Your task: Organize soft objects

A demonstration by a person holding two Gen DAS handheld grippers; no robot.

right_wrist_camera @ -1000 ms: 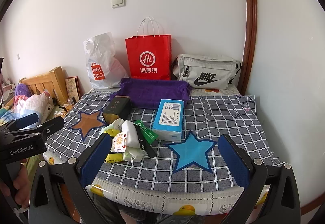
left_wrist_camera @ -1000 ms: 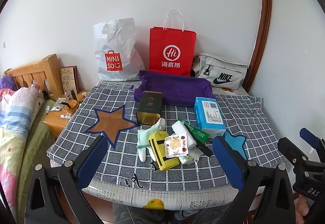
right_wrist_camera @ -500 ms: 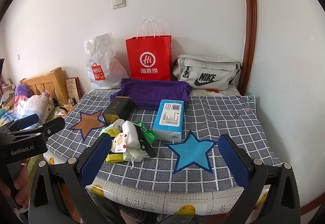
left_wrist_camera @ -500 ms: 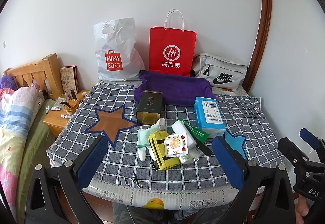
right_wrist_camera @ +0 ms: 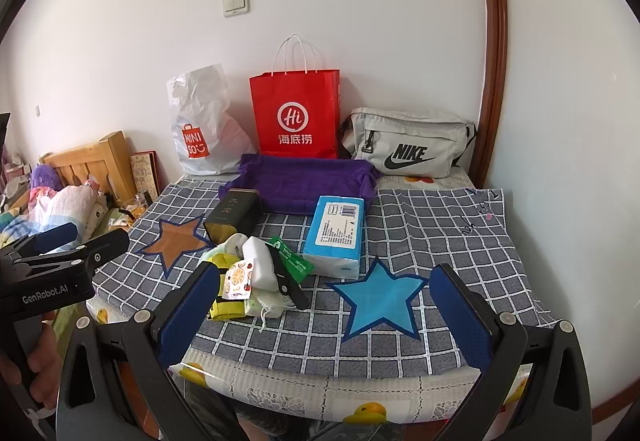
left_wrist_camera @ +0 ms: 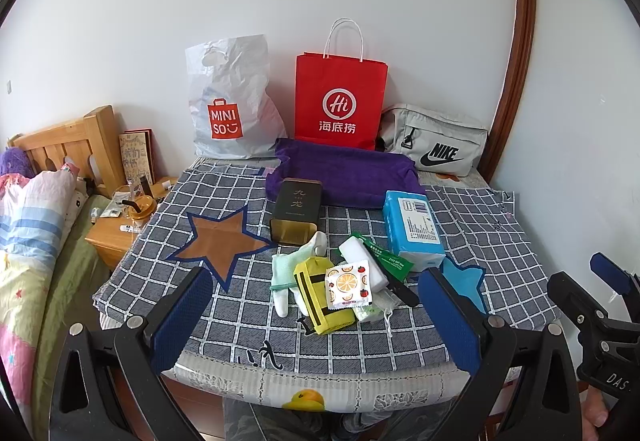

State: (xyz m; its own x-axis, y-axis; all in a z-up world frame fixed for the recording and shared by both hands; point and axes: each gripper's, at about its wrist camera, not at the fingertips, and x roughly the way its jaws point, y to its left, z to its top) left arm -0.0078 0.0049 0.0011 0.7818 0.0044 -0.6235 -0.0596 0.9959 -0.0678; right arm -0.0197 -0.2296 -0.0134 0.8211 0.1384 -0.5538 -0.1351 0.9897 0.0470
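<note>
White walls are backing a surface (left_wrist_camera: pixel 224 321) that is wearing a grey checked cloth with star patches. Near its front edge a heap of soft things (left_wrist_camera: pixel 340 281) is lying: a pale green glove (left_wrist_camera: pixel 285 273), a yellow pouch (left_wrist_camera: pixel 320 301), a fruit-print packet (left_wrist_camera: pixel 347 284), a white pad (left_wrist_camera: pixel 362 261) and a green sachet (left_wrist_camera: pixel 390 259), all overlapping one another. Just beside the heap a blue tissue pack (left_wrist_camera: pixel 414 227) is lying to the right and a dark tin (left_wrist_camera: pixel 297 209) is lying behind it. Farther back a purple cloth tray (left_wrist_camera: pixel 348 171) is sitting, with a white plastic bag (left_wrist_camera: pixel 230 101), a red paper bag (left_wrist_camera: pixel 340 101) and a grey waist bag (left_wrist_camera: pixel 436 141) leaning against the wall. The left tool (left_wrist_camera: pixel 316 313) is hovering short of the heap, fingers spread wide, gripping nothing. The right tool (right_wrist_camera: pixel 324 313) is hanging released over a blue star patch (right_wrist_camera: pixel 380 295), equally empty. What is lying under the packet is possibly a face mask; it is too crumpled to tell.
</note>
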